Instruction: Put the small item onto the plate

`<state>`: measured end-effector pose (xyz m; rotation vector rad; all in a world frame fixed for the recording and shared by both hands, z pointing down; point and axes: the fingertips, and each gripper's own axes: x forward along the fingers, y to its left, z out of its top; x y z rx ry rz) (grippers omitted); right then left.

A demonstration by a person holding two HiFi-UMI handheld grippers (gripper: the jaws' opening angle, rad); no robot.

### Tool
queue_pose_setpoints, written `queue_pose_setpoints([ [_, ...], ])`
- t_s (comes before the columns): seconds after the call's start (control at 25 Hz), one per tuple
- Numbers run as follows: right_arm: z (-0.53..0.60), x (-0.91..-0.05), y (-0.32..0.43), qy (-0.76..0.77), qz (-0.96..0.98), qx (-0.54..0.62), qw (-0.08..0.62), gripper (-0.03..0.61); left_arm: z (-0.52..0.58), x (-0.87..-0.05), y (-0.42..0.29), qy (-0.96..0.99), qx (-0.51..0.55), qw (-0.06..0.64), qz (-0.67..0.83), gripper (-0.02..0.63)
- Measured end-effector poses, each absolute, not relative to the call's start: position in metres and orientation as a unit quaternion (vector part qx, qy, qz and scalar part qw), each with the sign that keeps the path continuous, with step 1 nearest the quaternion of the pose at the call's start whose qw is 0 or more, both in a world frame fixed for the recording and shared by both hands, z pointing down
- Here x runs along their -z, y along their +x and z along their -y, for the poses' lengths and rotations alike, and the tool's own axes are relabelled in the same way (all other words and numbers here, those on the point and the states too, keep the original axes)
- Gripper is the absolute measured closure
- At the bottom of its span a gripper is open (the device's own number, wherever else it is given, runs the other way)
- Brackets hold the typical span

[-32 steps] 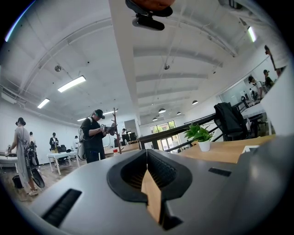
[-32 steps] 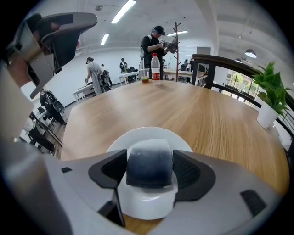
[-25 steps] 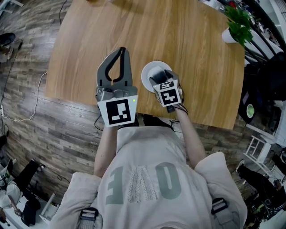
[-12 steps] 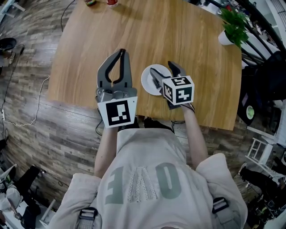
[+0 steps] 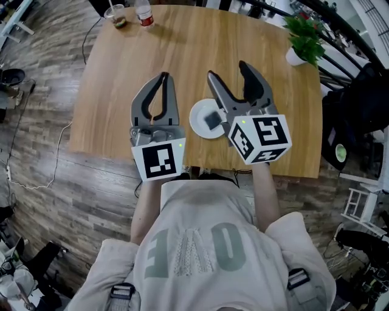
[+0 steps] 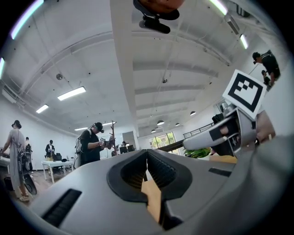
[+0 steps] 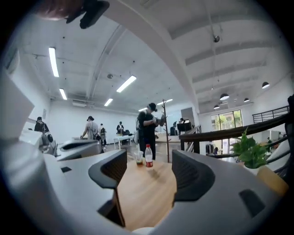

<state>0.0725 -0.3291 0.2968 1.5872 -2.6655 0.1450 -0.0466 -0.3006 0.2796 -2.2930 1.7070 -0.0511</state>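
A white plate (image 5: 197, 116) rests near the front edge of the wooden table (image 5: 200, 48), and a small dark grey square item (image 5: 212, 119) lies on it. My right gripper (image 5: 228, 68) is held up above the plate, open, with nothing between its jaws; in the right gripper view (image 7: 149, 167) it looks out level across the tabletop. To the left of the plate hangs my left gripper (image 5: 163, 76), its jaws shut and empty. The left gripper view (image 6: 147, 153) shows its jaws closed together, with the right gripper's marker cube (image 6: 245, 89) at the right.
A bottle with a red label (image 5: 144, 13) and a cup (image 5: 117, 15) stand at the table's far left edge; both also show in the right gripper view as bottle (image 7: 148, 161) and cup (image 7: 139, 159). A potted plant (image 5: 302, 37) sits at the far right. People stand in the room beyond.
My right gripper has risen from the plate and opened, and the small item stays lying on the plate. The left gripper has hardly moved.
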Motion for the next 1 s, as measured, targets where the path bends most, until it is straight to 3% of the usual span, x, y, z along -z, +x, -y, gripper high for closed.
queue_pose_setpoints([
  [0.08, 0.323, -0.274, 0.08, 0.529, 0.848, -0.032, -0.017, 0.306, 0.3, -0.271, -0.045, -0.795, 0.013, 0.15, -0.588, 0.604],
  [0.16, 0.317, -0.258, 0.092, 0.557, 0.83, -0.015, -0.038, 0.467, 0.299, -0.262, -0.044, -0.795, 0.006, 0.156, -0.586, 0.604],
  [0.24, 0.31, -0.249, 0.103, 0.576, 0.816, -0.003, -0.053, 0.543, 0.297, -0.254, -0.044, -0.795, -0.001, 0.163, -0.584, 0.604],
  [0.44, 0.288, -0.247, 0.126, 0.612, 0.787, 0.005, -0.071, 0.558, 0.293, -0.237, -0.043, -0.797, -0.018, 0.167, -0.581, 0.604],
  [1.0, 0.274, -0.274, 0.148, 0.647, 0.761, -0.015, -0.026, 0.561, 0.292, -0.233, -0.026, -0.809, -0.027, 0.175, -0.561, 0.604],
])
